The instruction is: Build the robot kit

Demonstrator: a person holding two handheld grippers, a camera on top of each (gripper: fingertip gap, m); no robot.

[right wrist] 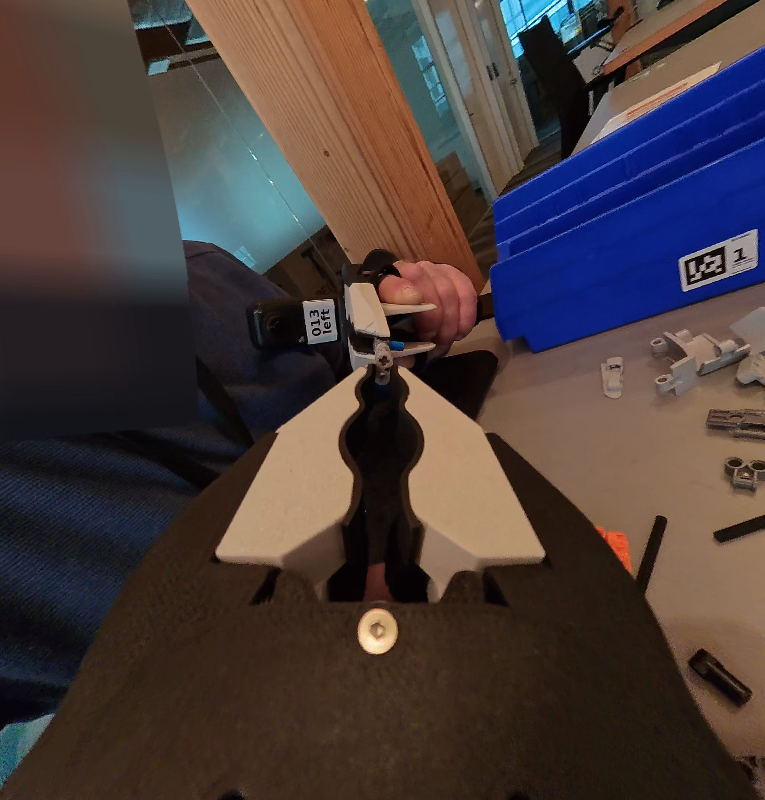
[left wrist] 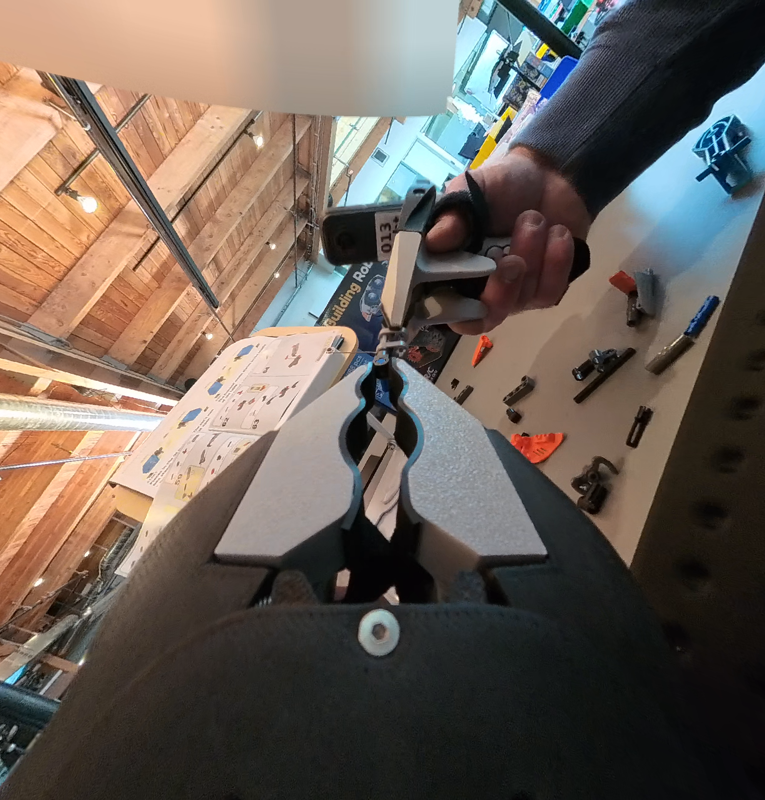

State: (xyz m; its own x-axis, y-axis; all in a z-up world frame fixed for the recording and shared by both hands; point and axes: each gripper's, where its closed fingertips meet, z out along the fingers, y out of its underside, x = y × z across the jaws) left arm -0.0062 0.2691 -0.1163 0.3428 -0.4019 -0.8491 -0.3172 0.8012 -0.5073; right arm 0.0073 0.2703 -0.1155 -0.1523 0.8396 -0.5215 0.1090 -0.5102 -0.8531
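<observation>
**Q:** What do the two tools hold?

**A:** The left gripper [left wrist: 382, 368] and the right gripper [right wrist: 381, 373] meet tip to tip above the table [left wrist: 696, 259]. Each has pale, grainy fingers with wavy inner edges, set in a matte black body. Both pairs of jaws are drawn nearly together and pinch one small connector piece [right wrist: 384, 359] from opposite ends. The piece is grey plastic with a cross-shaped hole and a blue pin at its side, and it hangs in the air between the tips, clear of the table.

**Q:** Who steadies them?

**A:** A right hand [left wrist: 523, 259] in a dark ribbed sleeve, and a left hand [right wrist: 441, 303].

**Q:** Is there any writing?

**A:** A white label [right wrist: 321, 321] with black print sits on the left gripper's camera. A white sticker [right wrist: 718, 266] with a black square-pattern marker is on the glossy blue bins [right wrist: 610, 242]. An instruction booklet [left wrist: 225, 415] stands open and shows numbered diagrams (the print is too small to follow).

**Q:** What surrounds them?

**A:** Loose parts lie on the smooth grey tabletop: orange ribbed pieces [left wrist: 538, 446], pale grey moulded pieces [right wrist: 696, 350] and thin black rods [right wrist: 651, 550]. A planked wooden beam [right wrist: 328, 130] rises behind.
</observation>
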